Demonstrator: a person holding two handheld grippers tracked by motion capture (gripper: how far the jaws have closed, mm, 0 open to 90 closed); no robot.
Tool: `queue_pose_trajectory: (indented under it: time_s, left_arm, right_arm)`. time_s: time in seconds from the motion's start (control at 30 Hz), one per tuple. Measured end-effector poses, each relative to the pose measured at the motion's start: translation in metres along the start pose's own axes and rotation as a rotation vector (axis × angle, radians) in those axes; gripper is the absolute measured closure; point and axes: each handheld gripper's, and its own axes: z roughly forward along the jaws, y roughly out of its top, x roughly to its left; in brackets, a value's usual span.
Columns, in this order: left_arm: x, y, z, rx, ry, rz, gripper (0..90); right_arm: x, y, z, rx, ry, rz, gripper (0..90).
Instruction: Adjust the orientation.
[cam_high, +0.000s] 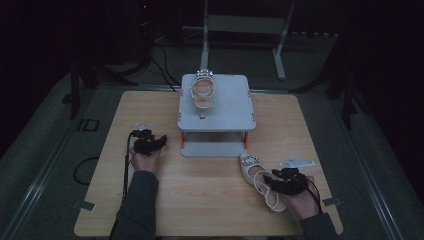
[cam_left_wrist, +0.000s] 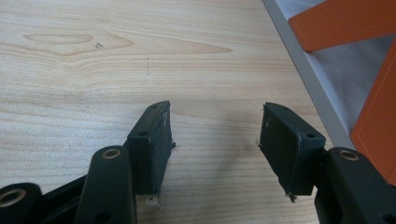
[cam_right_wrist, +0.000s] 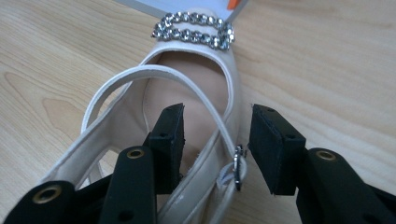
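Right tool (cam_right_wrist: 215, 140), jaws apart, straddles the side wall of the cream shoe (cam_right_wrist: 187, 93) on the desk (cam_high: 200, 190) just in front of the grey rack (cam_high: 216, 107), toe twd rack; left tool (cam_left_wrist: 215, 140) apart, empty, farther off.

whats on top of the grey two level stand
One cream strappy shoe with a rhinestone buckle lies on the upper shelf of the grey two-level stand with orange posts. That shelf hides most of the lower shelf; its visible front strip looks bare.
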Motion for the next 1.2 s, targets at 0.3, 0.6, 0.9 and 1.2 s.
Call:
queue_pose_trajectory:
  time_s: [0.3, 0.6, 0.9, 1.2]
  left_arm:
    - [-0.003, 0.0, 0.001, 0.002, 0.013, 0.024, 42.0]
    - [-0.004, -0.001, 0.001, 0.004, 0.017, 0.028, 41.2]
    - [-0.005, -0.001, 0.001, 0.006, 0.015, 0.033, 41.1]
    - [-0.005, -0.001, 0.001, 0.005, 0.013, 0.034, 41.1]
  right_arm:
    - [-0.003, 0.0, 0.01, 0.059, 0.045, 0.074, 56.4]
    - [-0.005, 0.005, 0.007, 0.093, 0.025, 0.129, 68.1]
    - [-0.008, 0.006, 0.009, 0.132, 0.002, 0.163, 77.2]
    - [-0.013, 0.005, 0.009, 0.131, 0.012, 0.257, 85.7]
